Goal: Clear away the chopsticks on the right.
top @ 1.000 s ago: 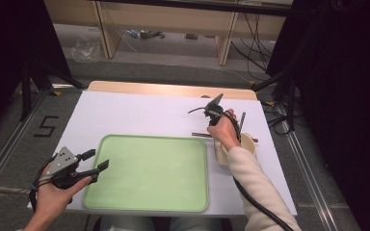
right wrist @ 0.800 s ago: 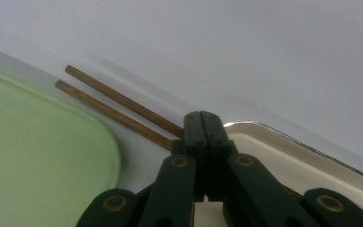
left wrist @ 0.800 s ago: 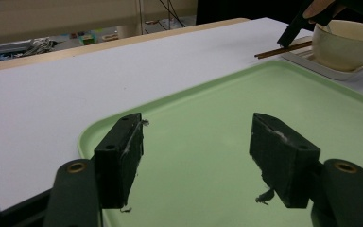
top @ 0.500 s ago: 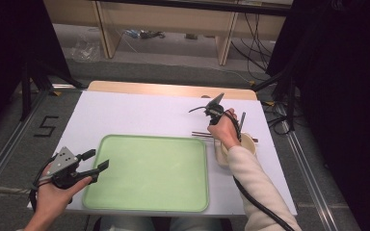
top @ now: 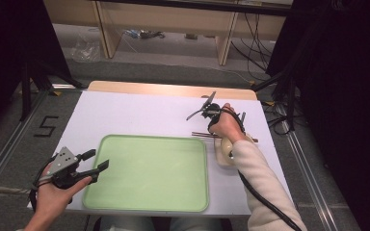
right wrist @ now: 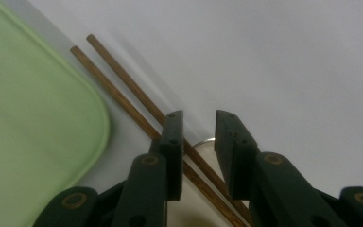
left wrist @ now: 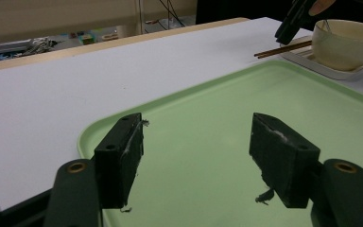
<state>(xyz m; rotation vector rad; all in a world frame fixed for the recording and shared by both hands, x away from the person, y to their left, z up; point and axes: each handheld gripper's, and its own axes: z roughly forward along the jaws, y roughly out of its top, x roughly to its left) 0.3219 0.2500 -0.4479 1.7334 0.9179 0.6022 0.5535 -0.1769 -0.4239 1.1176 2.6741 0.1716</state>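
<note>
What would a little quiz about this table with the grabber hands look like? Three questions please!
1. True or false: the flat light-green plastic tray has nothing lying on it.
2. Which gripper hovers over the two thin brown wooden chopsticks: A) left gripper or B) right gripper?
3. Fill in: the round cream bowl sits on a small white ______.

Key: 1 true. 2 B; its jaws have just been opening and press on nothing. 3 dish.
</note>
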